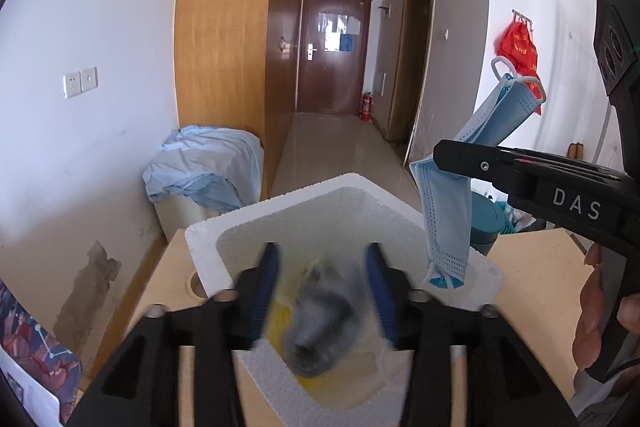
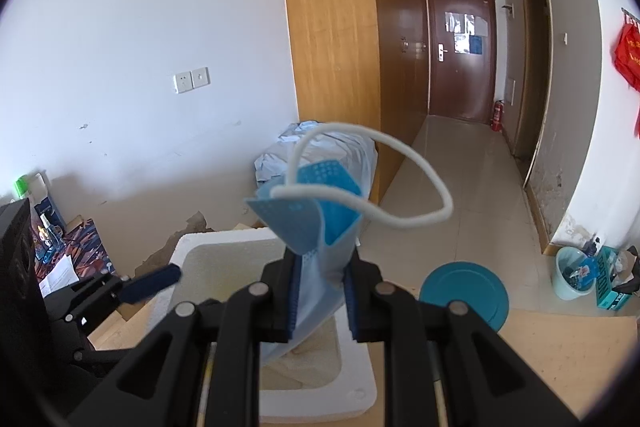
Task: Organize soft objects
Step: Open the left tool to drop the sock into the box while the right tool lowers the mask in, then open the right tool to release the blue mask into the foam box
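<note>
My left gripper (image 1: 322,291) hangs over the white foam box (image 1: 208,247), fingers (image 1: 264,287) apart and clear of a blurred grey soft object (image 1: 320,323) lying between them, inside the box on something yellow. Only the left wrist view shows that object; the right wrist view shows the box interior pale and partly hidden. My right gripper (image 2: 320,299) is clamped on a blue face mask (image 2: 316,227). The left view shows the mask draped over both sides of the fingers, its lower end hanging at the box's right rim. The right view alone shows a teal lid (image 2: 466,291) just right of the box on the bench (image 2: 560,347). Bare bench lies right of the lid.
</note>
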`<action>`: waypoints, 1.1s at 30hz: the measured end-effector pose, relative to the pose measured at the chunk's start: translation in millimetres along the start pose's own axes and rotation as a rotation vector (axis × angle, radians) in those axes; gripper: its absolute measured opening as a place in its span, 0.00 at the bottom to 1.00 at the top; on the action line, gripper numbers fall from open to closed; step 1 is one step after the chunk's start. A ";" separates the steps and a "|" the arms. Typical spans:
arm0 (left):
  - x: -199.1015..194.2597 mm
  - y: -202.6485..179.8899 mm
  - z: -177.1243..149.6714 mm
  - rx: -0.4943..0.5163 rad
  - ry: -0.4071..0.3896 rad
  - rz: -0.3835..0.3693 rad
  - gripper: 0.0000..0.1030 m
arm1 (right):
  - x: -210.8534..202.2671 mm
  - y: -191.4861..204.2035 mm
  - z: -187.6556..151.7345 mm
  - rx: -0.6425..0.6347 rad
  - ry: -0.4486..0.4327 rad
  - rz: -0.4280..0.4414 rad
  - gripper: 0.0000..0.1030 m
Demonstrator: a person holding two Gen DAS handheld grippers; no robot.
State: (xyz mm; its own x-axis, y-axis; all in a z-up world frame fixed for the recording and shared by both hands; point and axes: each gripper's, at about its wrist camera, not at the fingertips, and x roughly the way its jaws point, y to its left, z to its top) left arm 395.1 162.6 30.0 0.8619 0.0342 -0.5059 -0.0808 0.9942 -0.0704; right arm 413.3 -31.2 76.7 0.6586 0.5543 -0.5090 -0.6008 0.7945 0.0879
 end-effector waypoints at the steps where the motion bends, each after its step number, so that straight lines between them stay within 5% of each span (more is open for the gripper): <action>1: -2.3 0.6 0.0 -0.002 -0.008 0.005 0.61 | -0.1 -0.1 0.0 -0.001 0.000 0.002 0.22; 11: -37.5 18.7 -9.6 -0.017 -0.125 0.104 0.95 | 15.8 3.1 -4.8 -0.011 0.034 0.021 0.22; 20: -41.6 53.4 -22.2 -0.146 -0.147 0.095 0.97 | 32.7 14.0 -12.2 -0.027 0.084 0.063 0.23; 22: -42.9 56.4 -23.3 -0.165 -0.153 0.096 0.97 | 33.4 13.8 -13.2 -0.029 0.090 0.065 0.29; 27: -44.8 56.6 -24.2 -0.183 -0.159 0.095 0.97 | 29.8 16.7 -14.3 -0.030 0.075 0.066 0.65; 33: -38.5 54.4 -25.6 -0.181 -0.146 0.102 0.97 | 22.4 18.7 -11.8 -0.030 0.045 0.055 0.69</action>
State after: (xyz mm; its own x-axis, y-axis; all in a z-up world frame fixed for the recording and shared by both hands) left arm 344.7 212.8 23.6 0.9066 0.1611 -0.3900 -0.2484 0.9509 -0.1846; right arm 411.5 -6.8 56.8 0.6038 0.5845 -0.5421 -0.6491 0.7552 0.0914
